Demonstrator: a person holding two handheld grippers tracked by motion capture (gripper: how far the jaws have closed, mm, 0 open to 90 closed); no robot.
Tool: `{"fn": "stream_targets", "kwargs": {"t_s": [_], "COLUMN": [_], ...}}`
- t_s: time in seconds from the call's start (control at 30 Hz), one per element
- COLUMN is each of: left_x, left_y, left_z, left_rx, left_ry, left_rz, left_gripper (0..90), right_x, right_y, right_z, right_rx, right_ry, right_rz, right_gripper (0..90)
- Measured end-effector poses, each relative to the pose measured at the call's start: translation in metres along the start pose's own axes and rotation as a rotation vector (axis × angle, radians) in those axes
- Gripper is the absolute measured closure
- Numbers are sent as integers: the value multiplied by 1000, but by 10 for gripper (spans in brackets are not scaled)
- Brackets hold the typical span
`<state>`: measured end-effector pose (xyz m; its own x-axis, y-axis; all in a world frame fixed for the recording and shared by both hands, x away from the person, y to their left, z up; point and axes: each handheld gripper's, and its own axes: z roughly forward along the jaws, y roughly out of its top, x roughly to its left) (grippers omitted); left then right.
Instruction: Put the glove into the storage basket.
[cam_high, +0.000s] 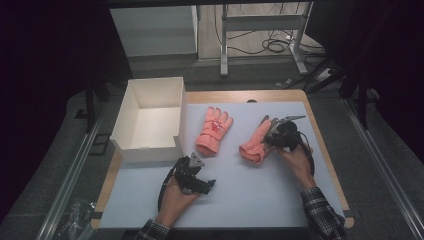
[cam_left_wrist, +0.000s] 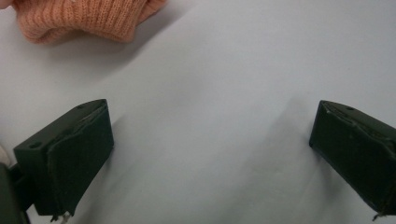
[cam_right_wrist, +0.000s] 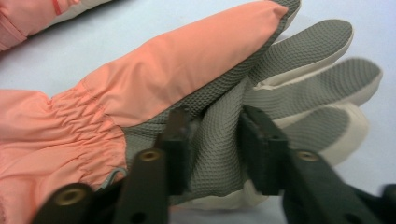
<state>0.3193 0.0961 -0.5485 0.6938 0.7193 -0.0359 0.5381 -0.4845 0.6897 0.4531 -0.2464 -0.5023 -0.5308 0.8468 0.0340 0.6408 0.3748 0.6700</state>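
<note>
Counter (cam_high: 260, 200), covered by a pale sheet, carries everything I work with, listed here from largest to smallest. Box (cam_high: 150, 120), white and open-topped, stands at the far left corner with its mouth up, so I judge it to be the place where the gloves will go. Two orange gloves lie to its right. Left glove (cam_high: 214, 131) rests flat beside the box wall, untouched, its knit cuff (cam_left_wrist: 84, 21) toward my left gripper (cam_high: 199, 184). Right glove (cam_high: 256, 142) lies a little further right, cuff toward me, slightly rumpled because I have it in hand.

Right gripper (cam_right_wrist: 212, 154) comes in from the glove's finger end. Its fingers (cam_right_wrist: 175, 154) pinch a fold of the grey textured palm fabric where the palm meets the glove fingers; I take that spot because the fabric bunches there and gives a firm bite for lifting the whole glove.

Left gripper rests low over bare sheet near the box, its fingers (cam_left_wrist: 70, 158) spread wide with nothing between them. I hold it idle there, near the first glove's cuff, ready for that glove once the right one is carried off.
</note>
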Motion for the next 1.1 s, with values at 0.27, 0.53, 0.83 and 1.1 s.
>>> {"fn": "stream_targets", "kwargs": {"t_s": [0.27,0.53,0.83,1.1], "left_x": [0,0,1,1], "left_y": [0,0,0,0], "left_z": [0,0,0,0], "left_rx": [-1,-1,3,4], "left_ry": [0,0,1,1], "left_rz": [-1,-1,9,8], "left_gripper": [0,0,0,0], "right_x": [3,1,9,16], "right_y": [0,2,0,-4], "right_z": [-3,-18,-43,-60], "right_rx": [-14,-50,-74,-80], "right_ry": [-5,54,129,214], "right_rz": [-9,12,-19,-42], "right_gripper": [844,856,859,858]}}
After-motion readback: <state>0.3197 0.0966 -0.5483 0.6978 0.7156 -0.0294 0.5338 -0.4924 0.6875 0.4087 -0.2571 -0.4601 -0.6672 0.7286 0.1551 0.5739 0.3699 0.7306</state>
